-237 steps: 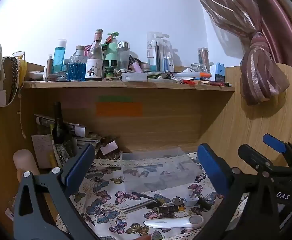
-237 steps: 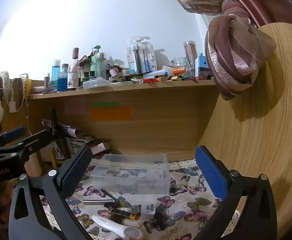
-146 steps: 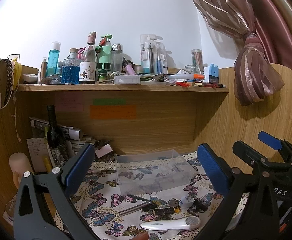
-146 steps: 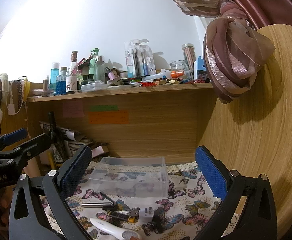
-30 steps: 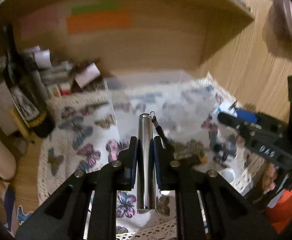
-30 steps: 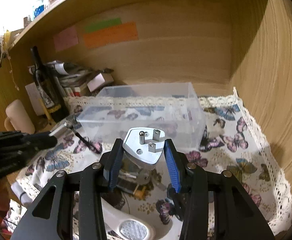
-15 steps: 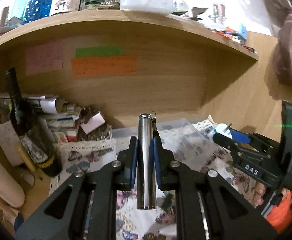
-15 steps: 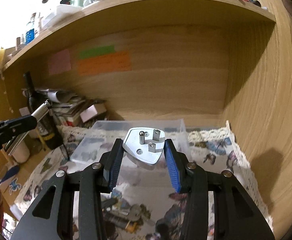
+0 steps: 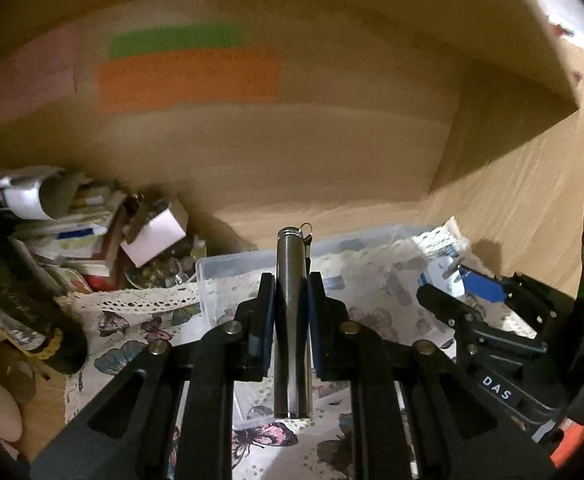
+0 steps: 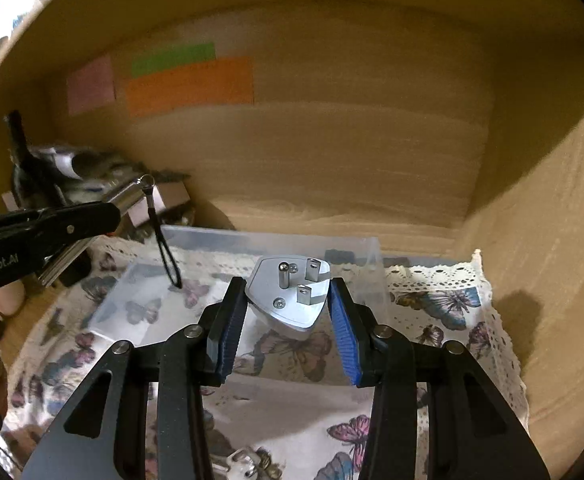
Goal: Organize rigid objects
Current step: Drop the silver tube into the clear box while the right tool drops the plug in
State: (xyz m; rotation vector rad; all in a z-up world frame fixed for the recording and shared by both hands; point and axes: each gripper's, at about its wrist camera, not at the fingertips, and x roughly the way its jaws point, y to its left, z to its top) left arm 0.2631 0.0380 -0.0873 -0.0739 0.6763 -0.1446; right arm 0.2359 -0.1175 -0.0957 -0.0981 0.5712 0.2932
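Left wrist view is looking blurry, so the pile of papers and boxes [image 9: 92,236] on the left is hard to make out, and a dark bottle [image 9: 20,312] is getting cut off by the edge. The left gripper [image 9: 290,312] is squeezing tight on a shiny metal tube [image 9: 291,320], which is pointing forward above the near wall of the clear box [image 9: 228,264]. The right gripper [image 10: 288,316] is clamping a white plug [image 10: 292,294] with its metal pins facing up, just over the front of the clear box on the butterfly cloth [image 10: 444,308]. In the right wrist view a black loop [image 10: 168,248] is hanging from the tube's tip down over the box. Half a second ago the shelf top with bottles was showing; now both cameras are seeing only under the shelf, and the box is looking closer.
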